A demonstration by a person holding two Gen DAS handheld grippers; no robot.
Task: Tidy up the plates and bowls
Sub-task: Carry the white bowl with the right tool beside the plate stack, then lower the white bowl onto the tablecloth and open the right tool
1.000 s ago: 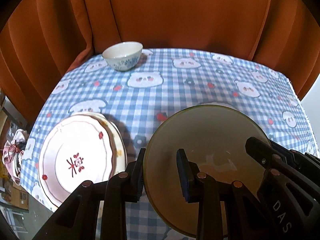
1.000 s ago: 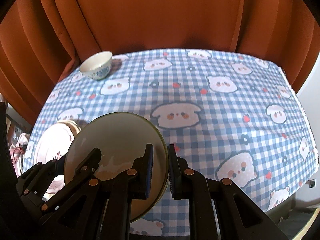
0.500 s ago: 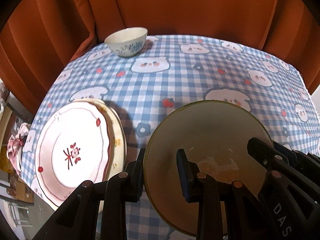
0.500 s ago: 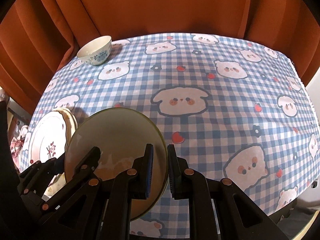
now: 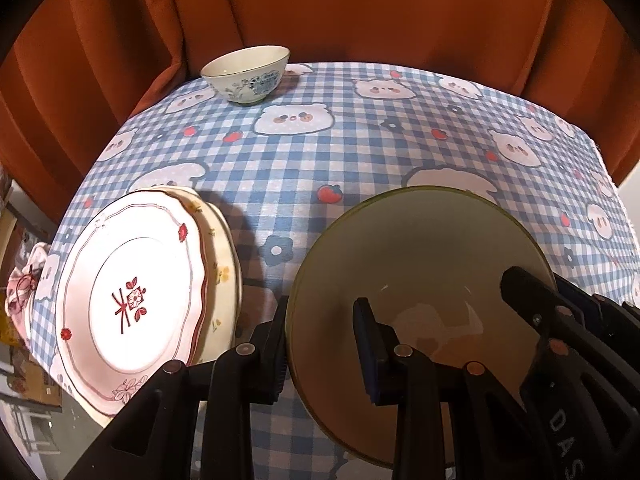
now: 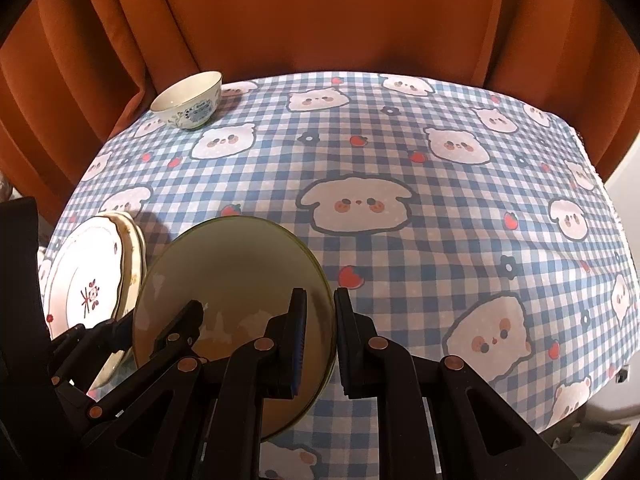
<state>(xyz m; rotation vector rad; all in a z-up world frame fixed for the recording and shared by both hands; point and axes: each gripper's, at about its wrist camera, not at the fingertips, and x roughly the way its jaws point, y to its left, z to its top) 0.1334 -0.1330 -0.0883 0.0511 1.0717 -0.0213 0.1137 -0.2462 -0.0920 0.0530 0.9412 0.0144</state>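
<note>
A large beige bowl with a green rim (image 5: 416, 256) (image 6: 236, 272) is held above the near part of the table by both grippers. My left gripper (image 5: 320, 344) is shut on its left rim, one finger inside and one outside. My right gripper (image 6: 320, 340) is shut on its right rim the same way. A stack of white plates with red trim (image 5: 132, 280) (image 6: 88, 280) lies at the near left. A small white bowl with blue pattern (image 5: 248, 74) (image 6: 190, 102) stands at the far left corner.
The table wears a blue checked cloth with bears (image 6: 400, 160). An orange curtain (image 5: 360, 8) hangs close behind it. The table's left edge drops off beside the plates, with clutter on the floor (image 5: 24, 300).
Both grippers have carried the big bowl forward and lower over the table. The plate stack and small bowl look nearer and larger. The grip has not changed.
</note>
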